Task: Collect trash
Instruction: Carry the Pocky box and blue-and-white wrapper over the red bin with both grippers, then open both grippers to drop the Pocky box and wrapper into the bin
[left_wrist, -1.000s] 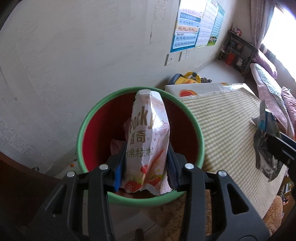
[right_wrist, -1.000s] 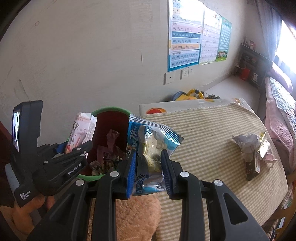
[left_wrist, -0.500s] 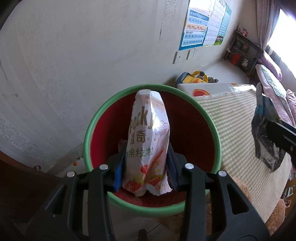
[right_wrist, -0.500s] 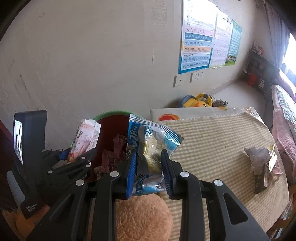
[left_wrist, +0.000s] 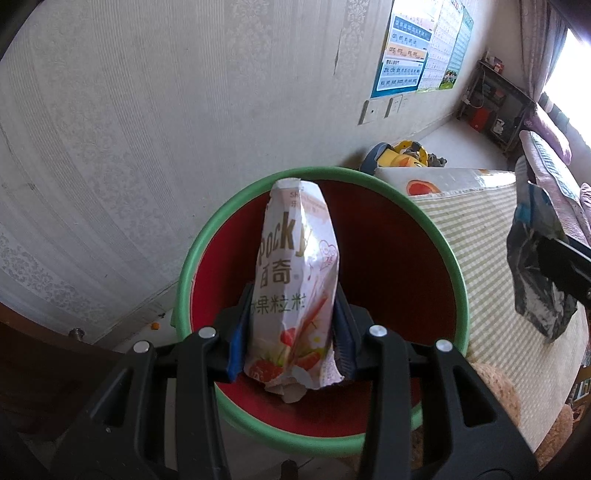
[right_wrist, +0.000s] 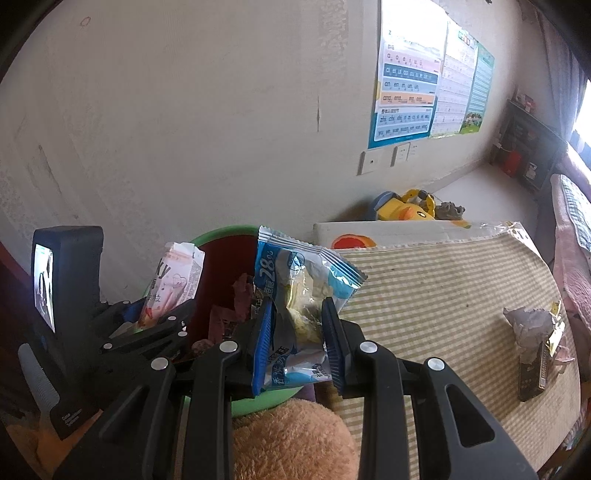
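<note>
The biggest risk we see sits with the bin (left_wrist: 325, 435), a red bucket with a green rim standing just beside the striped surface (right_wrist: 443, 295): both our hands crowd over it at once, and a bump between them could tip it or knock a wrapper loose outside it. Our left tool (left_wrist: 291, 332) is clamped on the pink Pocky wrapper (left_wrist: 295, 280), which stands upright directly above the bin's mouth; if we let go here it should fall inside, though the tall, light pack could catch on the near rim and flop out. Our right tool (right_wrist: 299, 339) is clamped on the blue snack bag (right_wrist: 303, 291), which hangs over the bin's near edge rather than its middle, so a release from here may drop it onto the brown plush toy (right_wrist: 295, 439) below or the surface. The bag looks slick and crinkled, so it could also slip in the grip. Lastly, crumpled paper and wrappers (right_wrist: 532, 328) lie well apart on the surface, easy to forget.
</note>
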